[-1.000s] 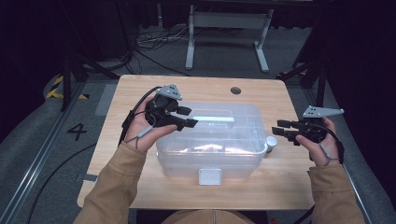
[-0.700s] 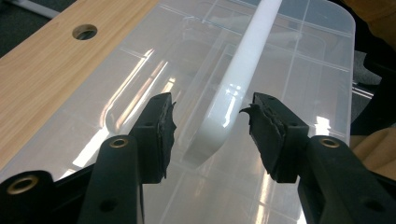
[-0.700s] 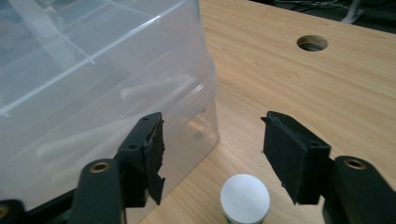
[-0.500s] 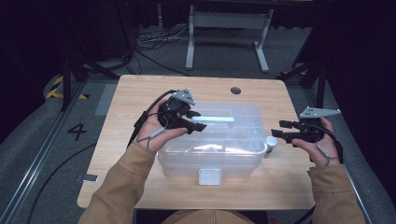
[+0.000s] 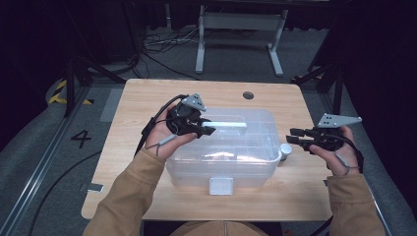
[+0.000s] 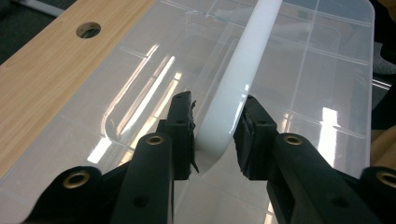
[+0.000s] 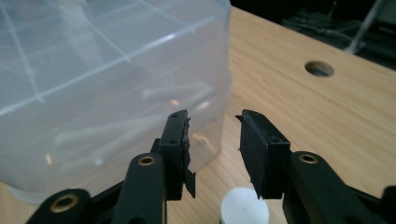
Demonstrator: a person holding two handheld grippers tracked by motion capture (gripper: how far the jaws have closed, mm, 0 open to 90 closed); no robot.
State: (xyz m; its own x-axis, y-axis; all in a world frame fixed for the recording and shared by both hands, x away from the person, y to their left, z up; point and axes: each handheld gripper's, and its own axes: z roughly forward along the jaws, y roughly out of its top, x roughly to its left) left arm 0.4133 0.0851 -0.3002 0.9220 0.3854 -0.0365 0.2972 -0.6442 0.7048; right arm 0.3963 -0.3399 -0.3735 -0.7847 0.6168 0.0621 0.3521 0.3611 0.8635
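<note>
The box [image 5: 221, 157] is being shown as clear, glossy plastic, with light streaks being reflected off its smooth lid [image 6: 299, 70]. Its handle [image 6: 238, 79] is being seen as white, smooth, slightly shiny plastic. The surface [image 5: 147, 98] is being shown as pale wood with a fine grain and a matt finish. The jaws of the left gripper [image 6: 215, 135] and the right gripper [image 7: 214, 154] are being seen as matt black plastic with brass-coloured metal rivets and rough-edged pads. The sleeves [image 5: 128, 196] are being shown as tan cloth.
</note>
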